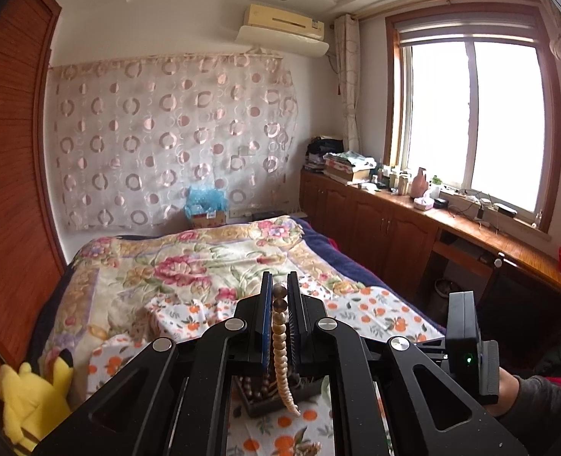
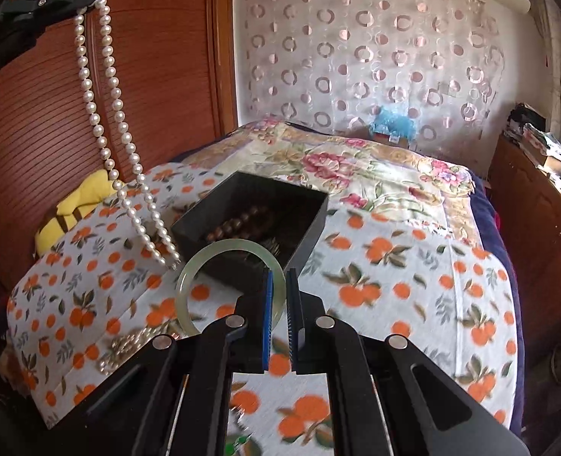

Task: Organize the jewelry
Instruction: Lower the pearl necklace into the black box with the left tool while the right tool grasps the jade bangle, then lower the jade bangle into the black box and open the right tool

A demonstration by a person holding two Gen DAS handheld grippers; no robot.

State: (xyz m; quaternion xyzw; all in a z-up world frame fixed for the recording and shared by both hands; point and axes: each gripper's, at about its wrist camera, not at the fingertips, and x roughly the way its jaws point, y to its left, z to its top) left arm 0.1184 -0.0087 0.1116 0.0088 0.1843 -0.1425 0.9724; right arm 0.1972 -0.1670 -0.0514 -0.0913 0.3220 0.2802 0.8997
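Overhead, our left claw point(image 2: 86, 0) pinches a pearl necklace point(image 2: 109, 87), its white double strand dangling beside the black box point(image 2: 307, 224) on the bed's orange-print cloth point(image 2: 413, 266). A yellow plush toy point(image 2: 83, 197) crowds the wardrobe side. Our right claw point(image 2: 278, 277) grips a pale green bangle point(image 2: 189, 273), jaws nearly closed, just before the box, where brown beads point(image 2: 242, 220) lie inside.

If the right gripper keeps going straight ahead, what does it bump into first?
Probably the black box just ahead of the right gripper, which is shut on a green bangle. Depth is hard to judge.
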